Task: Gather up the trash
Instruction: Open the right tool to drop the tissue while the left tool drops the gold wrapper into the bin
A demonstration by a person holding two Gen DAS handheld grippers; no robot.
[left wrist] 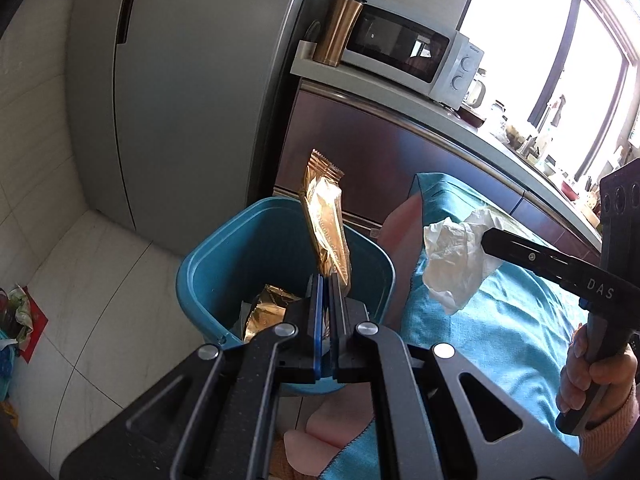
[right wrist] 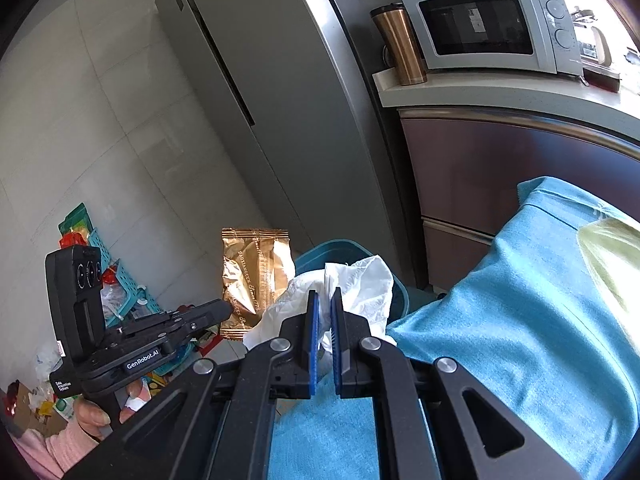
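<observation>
left gripper (left wrist: 325, 280), jaws closed on the lower edge of a gold wrapper (left wrist: 326, 224), holds it upright over the open blue bin (left wrist: 208, 264); a second gold wrapper (left wrist: 266, 310) lies inside. right gripper (right wrist: 324, 300), jaws closed on a crumpled white tissue (right wrist: 360, 280), hangs above a teal cloth (right wrist: 520, 320) beside the bin. behind stand a grey fridge (left wrist: 180, 100), a counter (left wrist: 400, 92) bearing a microwave (left wrist: 404, 46) and copper tumbler (left wrist: 338, 28). floor clutter (right wrist: 100, 280) lies left.
</observation>
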